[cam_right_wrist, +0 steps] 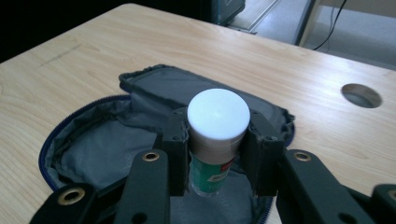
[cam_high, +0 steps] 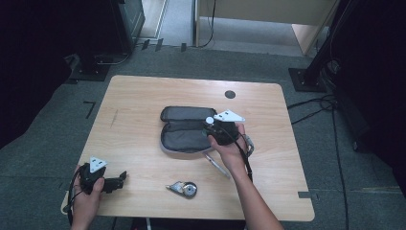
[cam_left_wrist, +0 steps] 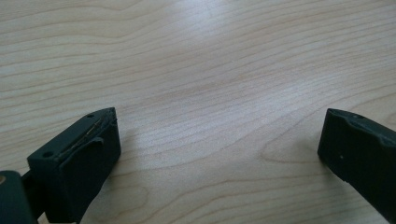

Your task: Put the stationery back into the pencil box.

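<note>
Clamping a white-capped, green-labelled glue stick tube between its pads, the right gripper holds it upright over the open grey fabric zip pouch mid-table. Left gripper: jaws wide, nothing between, low over the light wooden table nr its front-left corner.

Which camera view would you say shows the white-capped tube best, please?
The right gripper view: the tube stands close up, clamped between the right gripper's jaws above the open pouch, showing its cap and green label. The high view shows a small white cap. The left gripper view looks at bare table.
</note>
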`<state>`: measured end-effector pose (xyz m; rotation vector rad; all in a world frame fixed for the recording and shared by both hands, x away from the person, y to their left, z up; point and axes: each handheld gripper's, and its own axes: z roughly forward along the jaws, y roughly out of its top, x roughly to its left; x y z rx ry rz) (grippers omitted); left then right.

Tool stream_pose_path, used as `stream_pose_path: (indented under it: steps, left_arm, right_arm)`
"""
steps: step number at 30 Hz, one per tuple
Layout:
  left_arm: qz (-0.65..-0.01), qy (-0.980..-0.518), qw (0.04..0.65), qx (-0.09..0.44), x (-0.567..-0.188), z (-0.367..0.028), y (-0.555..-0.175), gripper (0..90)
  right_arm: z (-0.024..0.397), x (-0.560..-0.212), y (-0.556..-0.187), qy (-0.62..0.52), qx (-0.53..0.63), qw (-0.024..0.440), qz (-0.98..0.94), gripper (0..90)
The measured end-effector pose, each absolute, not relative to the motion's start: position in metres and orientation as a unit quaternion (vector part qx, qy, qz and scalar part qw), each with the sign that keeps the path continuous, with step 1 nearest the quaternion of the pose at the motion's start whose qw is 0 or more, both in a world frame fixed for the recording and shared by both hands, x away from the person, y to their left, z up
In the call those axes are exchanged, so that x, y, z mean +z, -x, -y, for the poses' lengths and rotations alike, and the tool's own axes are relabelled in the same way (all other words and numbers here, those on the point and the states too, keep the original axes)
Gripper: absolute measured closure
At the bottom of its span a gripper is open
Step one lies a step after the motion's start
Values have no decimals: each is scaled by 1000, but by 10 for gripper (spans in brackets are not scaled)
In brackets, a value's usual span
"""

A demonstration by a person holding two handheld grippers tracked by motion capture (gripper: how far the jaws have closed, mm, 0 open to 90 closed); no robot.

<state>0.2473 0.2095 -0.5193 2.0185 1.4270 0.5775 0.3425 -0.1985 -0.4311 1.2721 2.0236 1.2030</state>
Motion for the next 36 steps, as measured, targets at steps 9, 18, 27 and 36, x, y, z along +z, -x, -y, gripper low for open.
stream_pose_path:
  steps: [9,18,27,36]
  left_arm:
    - [-536,-760,296,217,-519,-210,-247,0]
    - [-535,-761,296,217,-519,-210,-247,0]
    - [-535,-761,297,217,-519,-210,-247,0]
    - [-535,-761,297,217,-519,-210,-247,0]
  right_arm:
    - [182,-451,-352,-457,427,219,-749,655]
    - [179,-460,-364,-469,424,250,-733,655]
    - [186,-468,-357,-465,420,247,-739,654]
    - [199,-472,-338,-453,431,208,-752,653]
